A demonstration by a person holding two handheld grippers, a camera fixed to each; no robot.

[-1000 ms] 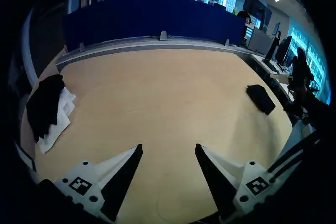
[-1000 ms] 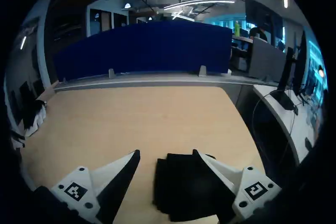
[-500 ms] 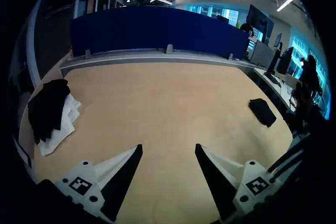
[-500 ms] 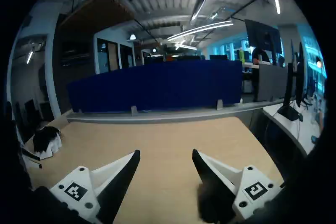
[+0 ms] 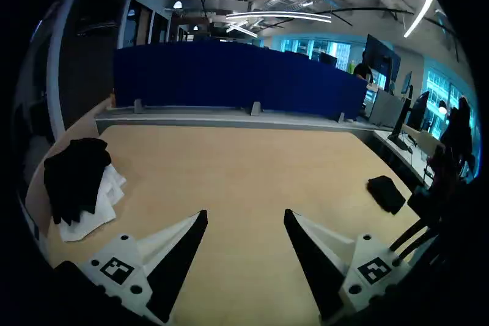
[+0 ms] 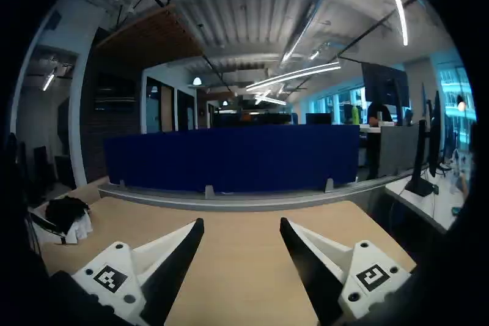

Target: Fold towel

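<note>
Folded black towel (image 5: pixel 386 194) lies flat as a compact dark packet near the right edge of the wooden table (image 5: pixel 244 161), in the left gripper view, and nothing touches it. Well apart from it, at the table's left edge, sits a loose pile of black and white cloths (image 5: pixel 79 188), the black heaped on the white; the right gripper view picks up the same pile far off to its left (image 6: pixel 64 216). Left gripper (image 5: pixel 244 252): fingers spread, nothing between them, held over bare tabletop. Right gripper (image 6: pixel 241 259): fingers likewise spread and empty, aimed level across the table toward the blue divider (image 6: pixel 232 158) along the far edge. Judgement: this towel's fold looks finished and set aside, so the step in hand is the pull-back between items. The next move probably calls for both grippers to swing across to the pile, pinch a top layer by an edge or corner, and drag it to open table for spreading. Against a second ago: the right gripper then looked steeply down with the folded towel under its right finger; its view has since tipped up to take in the ceiling. The left gripper view has also risen and levelled, and the towel and pile sit where they were.
</note>
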